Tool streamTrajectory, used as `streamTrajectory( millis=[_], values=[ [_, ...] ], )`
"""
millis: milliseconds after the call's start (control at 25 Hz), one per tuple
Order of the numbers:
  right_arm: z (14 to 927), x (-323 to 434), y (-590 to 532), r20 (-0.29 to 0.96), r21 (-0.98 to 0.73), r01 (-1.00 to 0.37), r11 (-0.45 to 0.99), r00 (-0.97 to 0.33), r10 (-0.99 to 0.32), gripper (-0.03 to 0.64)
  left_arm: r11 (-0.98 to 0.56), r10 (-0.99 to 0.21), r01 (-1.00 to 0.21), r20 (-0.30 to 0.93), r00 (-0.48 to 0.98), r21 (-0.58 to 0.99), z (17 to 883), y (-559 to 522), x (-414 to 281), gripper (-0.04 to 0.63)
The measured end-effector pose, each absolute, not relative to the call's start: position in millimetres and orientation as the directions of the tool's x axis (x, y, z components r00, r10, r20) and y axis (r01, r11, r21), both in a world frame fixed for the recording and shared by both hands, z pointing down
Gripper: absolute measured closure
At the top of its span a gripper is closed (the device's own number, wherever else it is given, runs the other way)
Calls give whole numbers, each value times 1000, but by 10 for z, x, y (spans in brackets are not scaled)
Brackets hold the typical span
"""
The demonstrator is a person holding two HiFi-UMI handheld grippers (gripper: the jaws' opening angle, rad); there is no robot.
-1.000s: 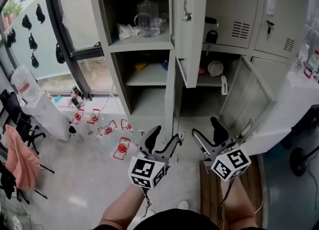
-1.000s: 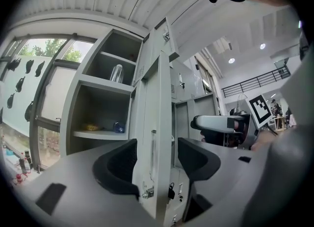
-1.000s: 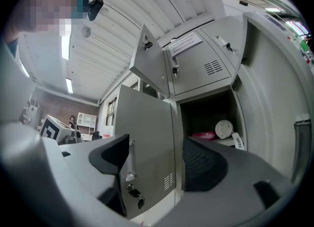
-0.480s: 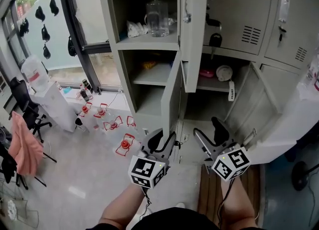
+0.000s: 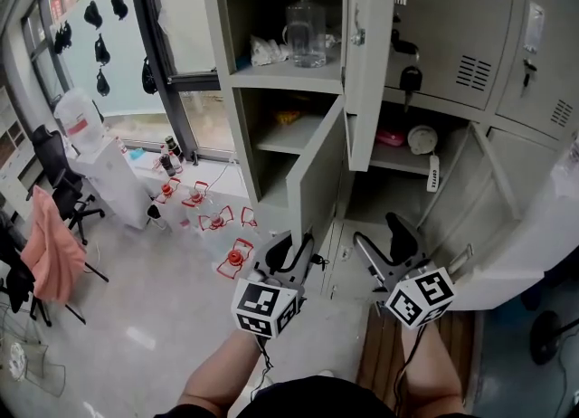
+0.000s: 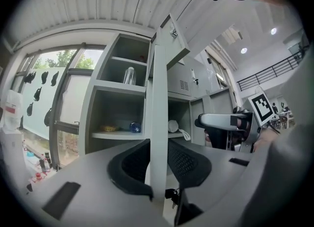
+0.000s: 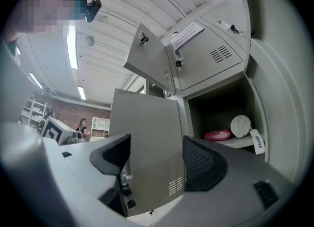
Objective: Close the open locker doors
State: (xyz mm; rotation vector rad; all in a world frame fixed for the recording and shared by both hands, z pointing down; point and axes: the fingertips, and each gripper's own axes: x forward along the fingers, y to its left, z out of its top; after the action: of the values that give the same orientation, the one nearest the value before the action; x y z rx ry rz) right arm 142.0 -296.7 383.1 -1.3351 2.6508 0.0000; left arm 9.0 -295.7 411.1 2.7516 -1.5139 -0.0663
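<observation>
The grey lower locker door (image 5: 312,181) stands open, swung out towards me. Its free edge (image 6: 158,113) runs upright between my left gripper's (image 5: 294,251) jaws, which have just been closing, and both pads press on it. In the left gripper view that gripper (image 6: 158,161) holds the edge just above the hanging keys (image 6: 171,195). My right gripper (image 5: 380,237) hangs open to the right of the door. In the right gripper view this gripper (image 7: 154,159) faces the door's outer face (image 7: 147,132) with nothing between its jaws. An upper door (image 5: 369,54) also stands open.
A clear bottle (image 5: 305,29) stands on the upper left shelf. A pink bowl (image 5: 391,138) and a round white object (image 5: 422,139) lie in the middle compartment. Another door (image 5: 470,181) hangs open at the right. Red clips (image 5: 237,258) lie on the floor by a water dispenser (image 5: 99,172).
My left gripper's jaws have narrowed onto the lower door's edge. The door shows more of its face. The right gripper has stayed open in place.
</observation>
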Motion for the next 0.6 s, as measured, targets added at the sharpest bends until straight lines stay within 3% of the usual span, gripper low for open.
streamTrajectory(
  millis=[600],
  values=[
    [3892,1326,-2916,-148,-86,-757,648,-633,-760,288,-402,-915,-916,-47,401,17,4114,-3100,-285,463]
  ],
)
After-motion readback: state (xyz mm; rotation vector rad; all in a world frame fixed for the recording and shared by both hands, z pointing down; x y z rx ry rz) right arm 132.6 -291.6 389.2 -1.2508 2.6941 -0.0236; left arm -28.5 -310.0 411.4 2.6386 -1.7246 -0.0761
